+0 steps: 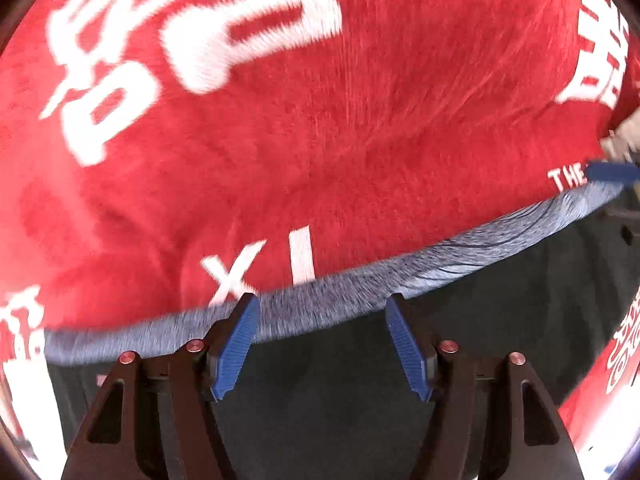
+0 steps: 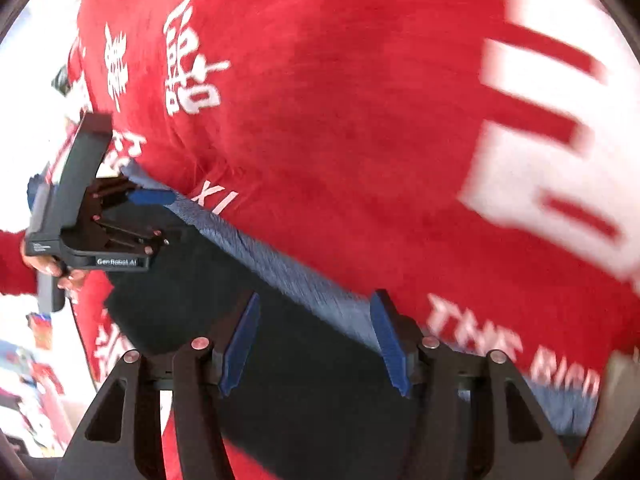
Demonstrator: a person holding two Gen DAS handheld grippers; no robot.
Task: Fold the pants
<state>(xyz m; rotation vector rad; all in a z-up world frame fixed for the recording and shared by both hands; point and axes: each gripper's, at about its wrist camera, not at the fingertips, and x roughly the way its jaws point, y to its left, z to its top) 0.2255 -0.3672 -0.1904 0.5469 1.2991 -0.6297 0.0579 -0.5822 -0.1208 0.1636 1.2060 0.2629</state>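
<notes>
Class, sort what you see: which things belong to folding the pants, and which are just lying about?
Belong to the job: dark pants; blue-grey waistband; left gripper, open; right gripper, open.

Just lying about: red printed cloth underneath; blurred colourful clutter beyond its edge.

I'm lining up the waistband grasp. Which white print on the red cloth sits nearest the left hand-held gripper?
The "XI" print, just beyond the grey waistband in front of the left hand-held gripper; "THE" and the large characters lie much farther off.
</notes>
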